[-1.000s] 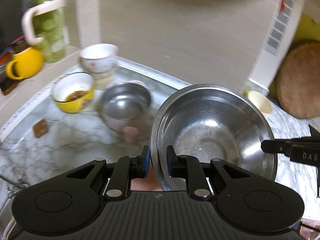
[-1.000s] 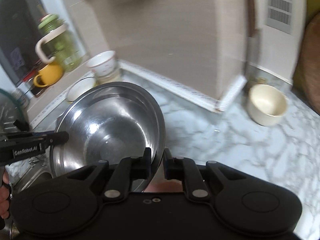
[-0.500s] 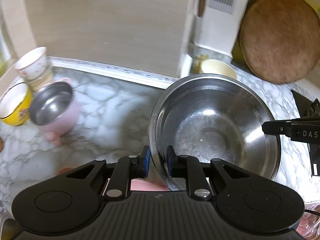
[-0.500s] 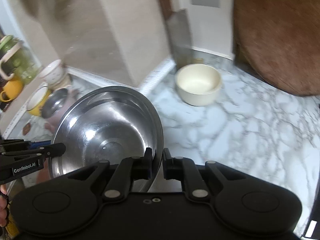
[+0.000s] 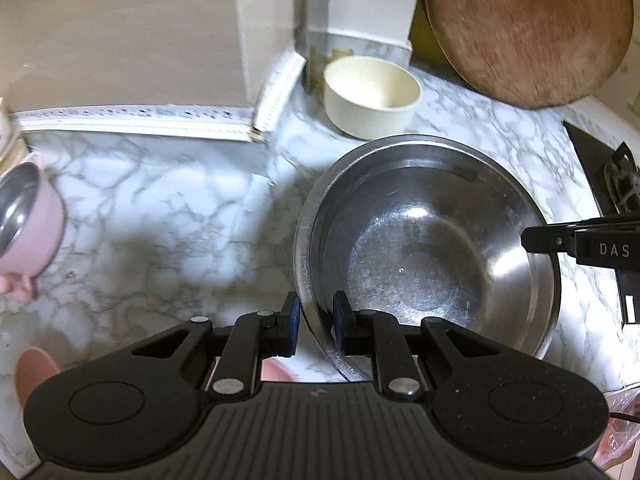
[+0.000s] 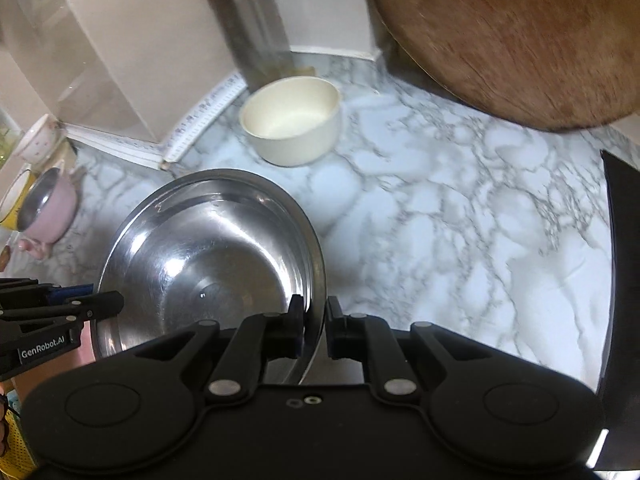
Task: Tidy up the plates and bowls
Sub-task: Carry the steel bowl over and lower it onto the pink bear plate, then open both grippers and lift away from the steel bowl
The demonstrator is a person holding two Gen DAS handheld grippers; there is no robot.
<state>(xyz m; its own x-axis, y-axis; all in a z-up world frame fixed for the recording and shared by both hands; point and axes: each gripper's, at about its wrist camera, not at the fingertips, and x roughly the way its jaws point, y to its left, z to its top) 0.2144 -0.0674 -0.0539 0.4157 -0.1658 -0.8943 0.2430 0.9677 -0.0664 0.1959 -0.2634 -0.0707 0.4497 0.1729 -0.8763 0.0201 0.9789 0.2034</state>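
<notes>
Two grippers share one steel bowl above the marble counter.
Left gripper and right gripper each clamp opposite rims (likely for balance); cream bowl waits ahead.

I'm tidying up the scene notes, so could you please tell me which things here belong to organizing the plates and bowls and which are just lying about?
Part of the job:
- steel bowl, its rim gripped by the left gripper and right gripper
- cream bowl
- pink steel-lined bowl

Just lying about:
- round wooden board
- marble counter
</notes>
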